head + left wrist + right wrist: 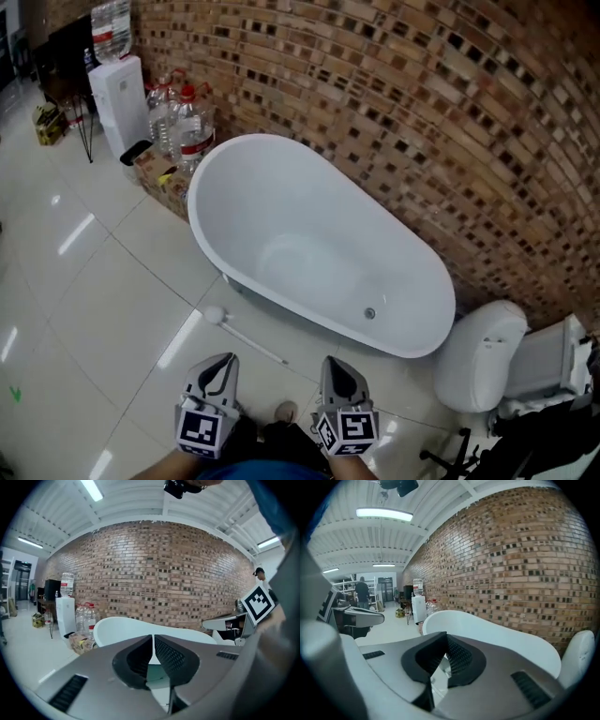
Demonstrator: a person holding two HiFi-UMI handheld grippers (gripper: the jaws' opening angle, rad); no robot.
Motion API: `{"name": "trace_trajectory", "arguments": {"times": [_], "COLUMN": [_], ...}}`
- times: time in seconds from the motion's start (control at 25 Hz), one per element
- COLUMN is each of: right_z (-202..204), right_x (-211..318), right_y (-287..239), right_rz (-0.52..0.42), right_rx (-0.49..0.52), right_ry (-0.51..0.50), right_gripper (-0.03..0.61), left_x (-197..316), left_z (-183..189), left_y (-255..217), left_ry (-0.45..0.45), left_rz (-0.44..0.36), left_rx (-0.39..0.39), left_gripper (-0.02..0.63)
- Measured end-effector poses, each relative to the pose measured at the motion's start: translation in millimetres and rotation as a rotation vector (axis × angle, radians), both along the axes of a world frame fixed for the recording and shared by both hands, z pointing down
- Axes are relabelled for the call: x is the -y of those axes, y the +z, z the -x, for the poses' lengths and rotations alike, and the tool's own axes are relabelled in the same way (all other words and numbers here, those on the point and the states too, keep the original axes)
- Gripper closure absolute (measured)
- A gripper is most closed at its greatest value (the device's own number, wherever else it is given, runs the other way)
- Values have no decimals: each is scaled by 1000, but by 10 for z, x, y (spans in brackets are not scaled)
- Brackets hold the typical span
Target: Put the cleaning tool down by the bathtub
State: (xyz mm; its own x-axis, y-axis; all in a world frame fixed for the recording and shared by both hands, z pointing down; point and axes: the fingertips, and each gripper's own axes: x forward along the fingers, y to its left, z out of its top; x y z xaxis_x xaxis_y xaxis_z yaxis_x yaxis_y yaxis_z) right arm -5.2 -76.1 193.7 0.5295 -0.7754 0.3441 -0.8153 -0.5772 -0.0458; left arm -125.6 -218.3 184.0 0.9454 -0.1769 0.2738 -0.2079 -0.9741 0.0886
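Observation:
The cleaning tool (246, 334), a white brush with a round head and a long thin handle, lies on the tiled floor just in front of the white oval bathtub (200, 178). My left gripper (222, 361) and right gripper (336, 364) hang side by side below the tool, apart from it. Both are shut with nothing between their jaws. In the left gripper view the left gripper (153, 641) points at the bathtub (122, 625). The right gripper (446, 639) faces the bathtub (487, 627) too. The tool is not visible in either gripper view.
A white toilet (483, 356) stands right of the tub. Large water bottles (192, 127), a cardboard box (159, 173) and a white water dispenser (120, 98) sit at the tub's far left end. A brick wall (422, 112) runs behind. A shoe (284, 411) shows between the grippers.

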Motion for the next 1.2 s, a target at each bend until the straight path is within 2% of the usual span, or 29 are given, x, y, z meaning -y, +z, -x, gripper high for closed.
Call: {"name": "trace_trajectory", "arguments": {"times": [0.2, 0.44, 0.64, 0.8, 0.96, 1.2], "right_z": [-130, -199, -12, 276, 513, 625], "right_x": [-672, -1300, -1593, -1634, -1602, -1762], "right_y": [-518, -815, -994, -1120, -1157, -1055], "right_rz": [-99, -124, -120, -117, -102, -78], "right_rx": [-54, -116, -162, -180, -191, -180], "right_ry": [72, 165, 256, 334, 365, 369], "right_gripper": [557, 555, 555, 555, 555, 555], "left_x": [-680, -1258, -1614, -1716, -1694, -1722], "left_z": [-317, -547, -478, -328, -206, -150], "left_y": [-366, -586, -686, -870, -933, -929], "left_ry": [114, 211, 331, 418, 450, 432], "left_rz": [-31, -21, -37, -38, -38, -63], "left_rx": [-19, -45, -58, -98, -110, -120], "left_gripper": [614, 614, 614, 614, 614, 614]}}
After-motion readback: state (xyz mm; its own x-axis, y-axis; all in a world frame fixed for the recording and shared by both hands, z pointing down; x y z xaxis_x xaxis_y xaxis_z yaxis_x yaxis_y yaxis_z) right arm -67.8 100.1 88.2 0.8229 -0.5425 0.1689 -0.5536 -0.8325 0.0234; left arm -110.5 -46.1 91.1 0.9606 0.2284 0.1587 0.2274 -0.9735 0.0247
